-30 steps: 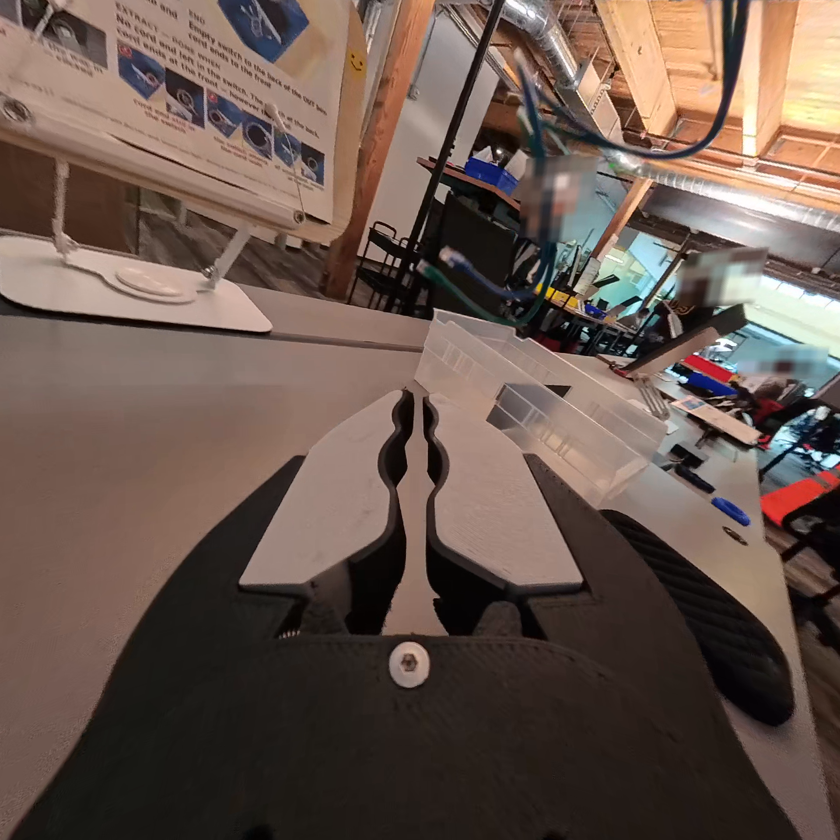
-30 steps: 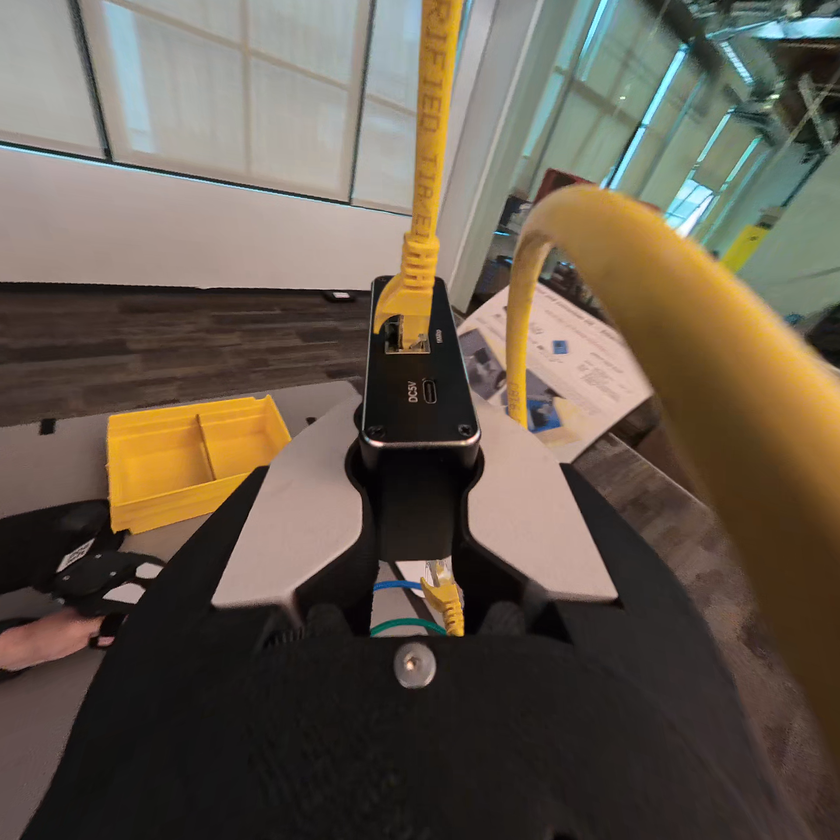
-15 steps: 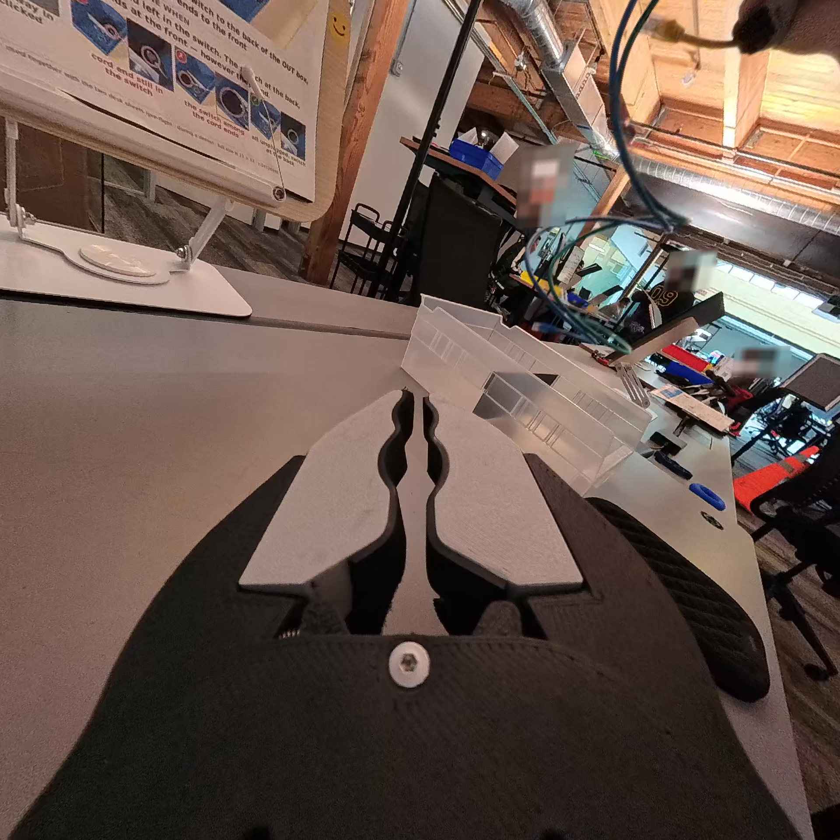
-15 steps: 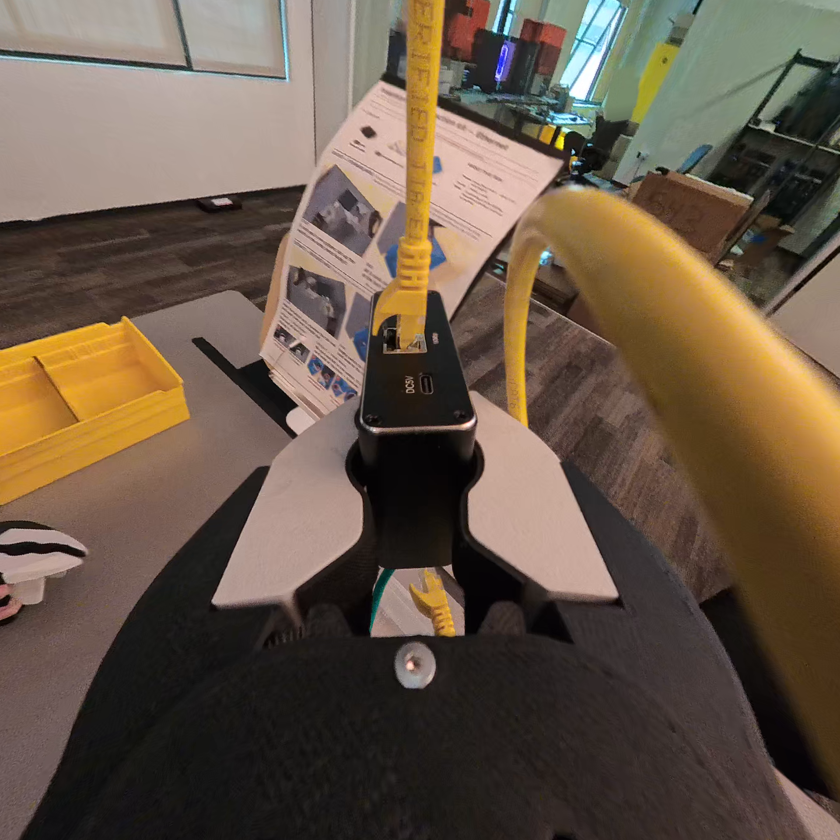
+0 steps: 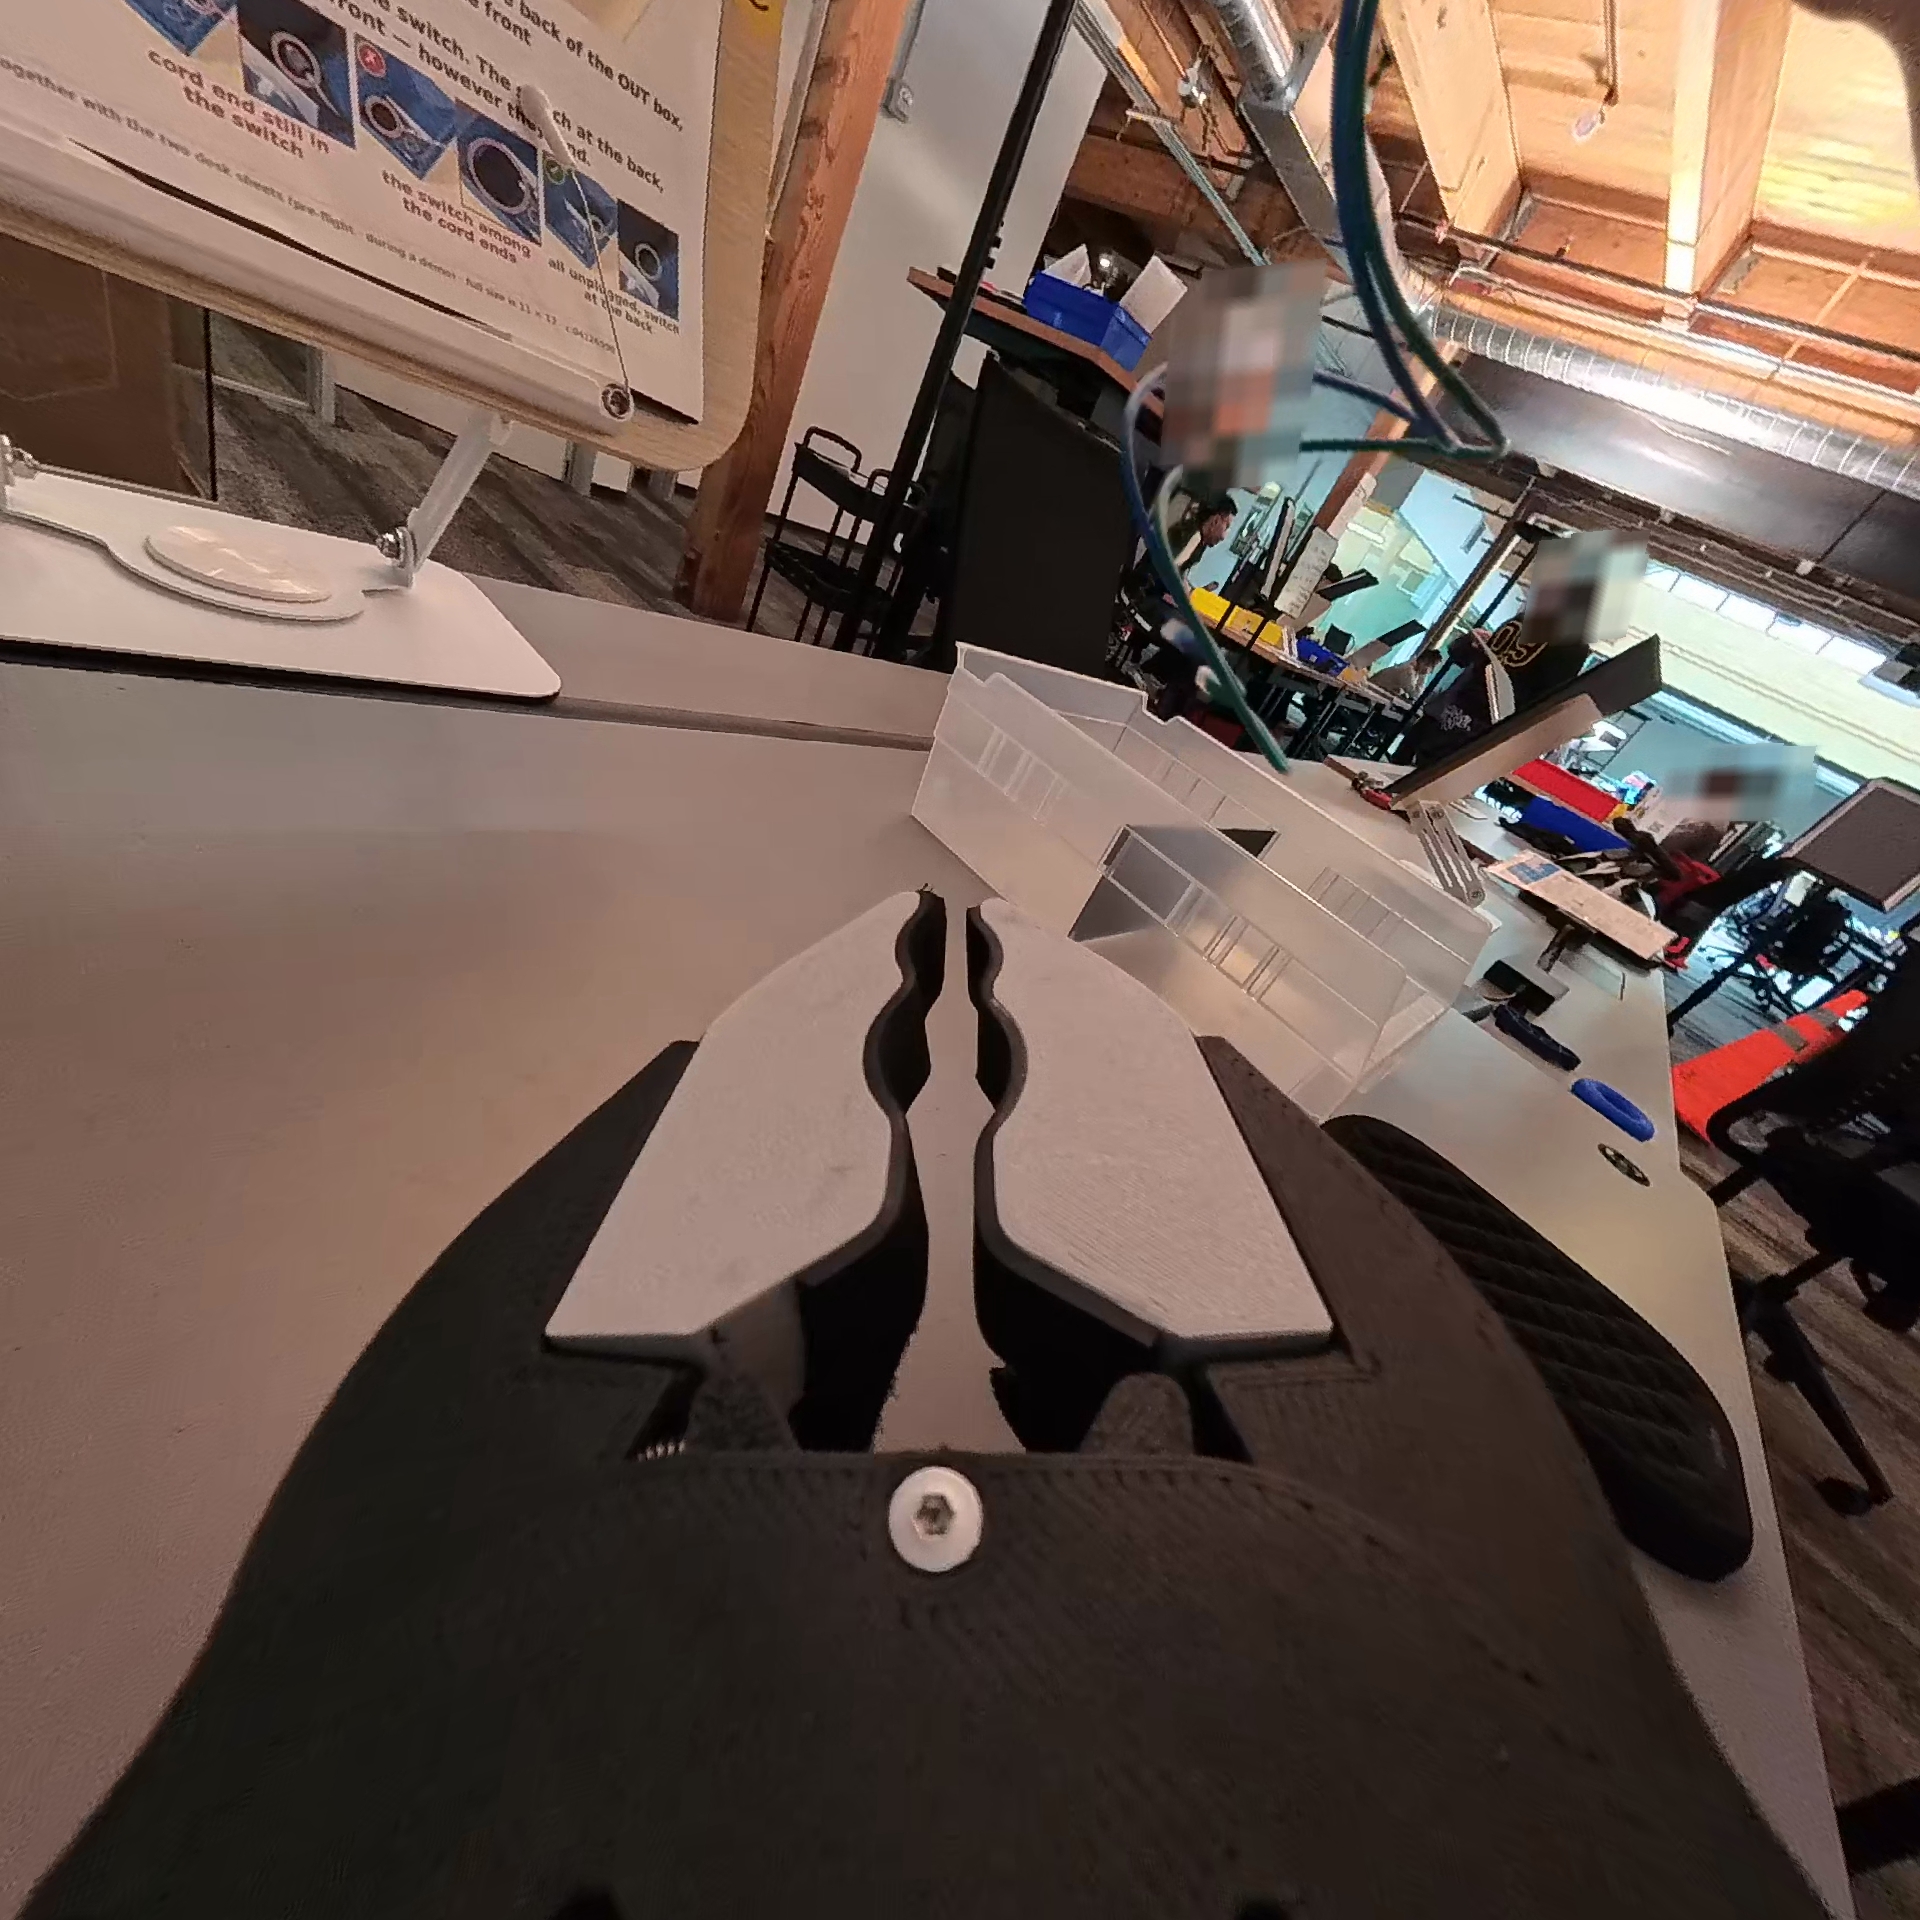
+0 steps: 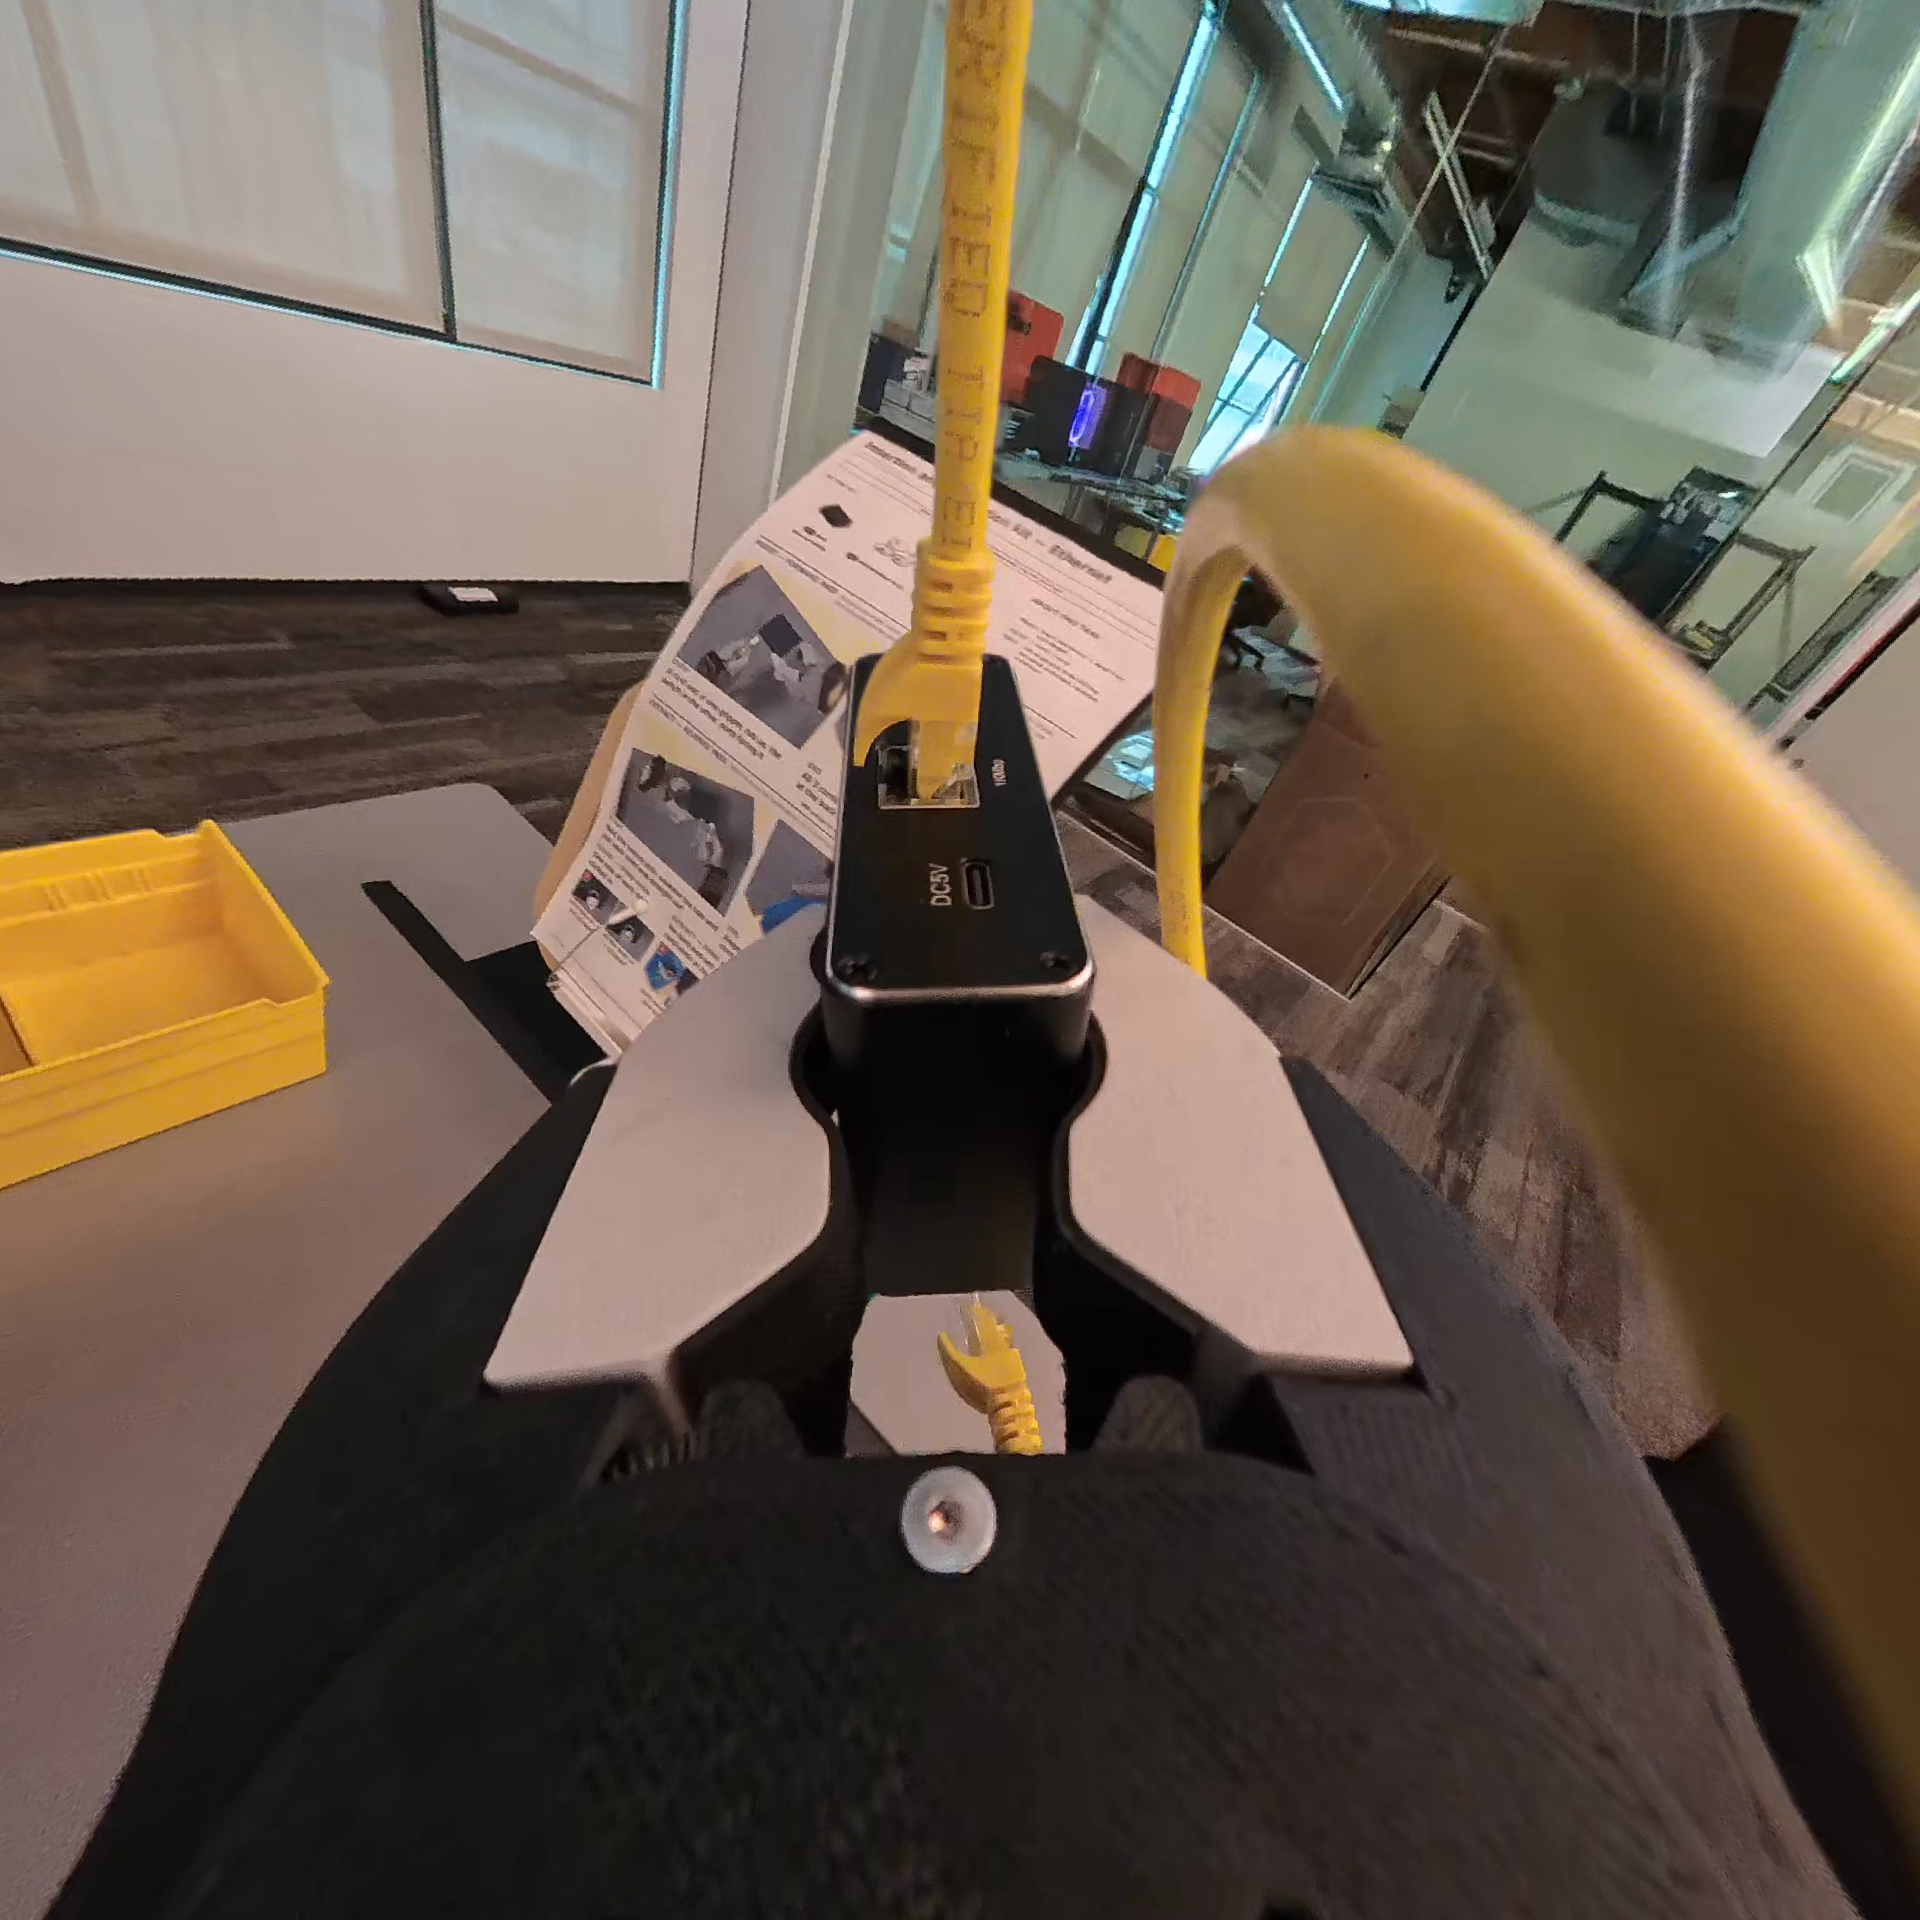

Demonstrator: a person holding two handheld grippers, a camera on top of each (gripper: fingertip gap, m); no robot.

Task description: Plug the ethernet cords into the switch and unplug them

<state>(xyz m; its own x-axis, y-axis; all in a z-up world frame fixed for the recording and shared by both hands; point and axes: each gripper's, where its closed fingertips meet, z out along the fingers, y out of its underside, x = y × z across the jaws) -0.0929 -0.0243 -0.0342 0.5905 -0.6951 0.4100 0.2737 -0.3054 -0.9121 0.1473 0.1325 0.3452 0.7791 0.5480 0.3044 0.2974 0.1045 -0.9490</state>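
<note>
My right gripper (image 6: 954, 1049) is shut on a black switch (image 6: 951, 883) and holds it above the table. A yellow ethernet cord (image 6: 971, 364) is plugged into the port on the switch's facing end and loops back close to the camera at the right. Its free yellow plug (image 6: 987, 1371) hangs below, seen between the fingers. My left gripper (image 5: 948, 920) is shut and empty, low over the grey table (image 5: 312, 987). Blue and green cords (image 5: 1392, 301) dangle in the air at the upper right of the left wrist view.
A clear plastic bin (image 5: 1195, 873) stands just ahead and right of my left gripper. An instruction sheet on a white stand (image 5: 343, 156) is at the back left; it also shows in the right wrist view (image 6: 790, 748). A yellow bin (image 6: 135, 987) sits at the left. The gap from one gripper's tips to the other's is roughly 50 centimetres.
My right gripper has swung and tilted with the switch, so the sheet and yellow bin shifted in view. The blue and green cords moved higher in the left view. My left gripper stayed shut.
</note>
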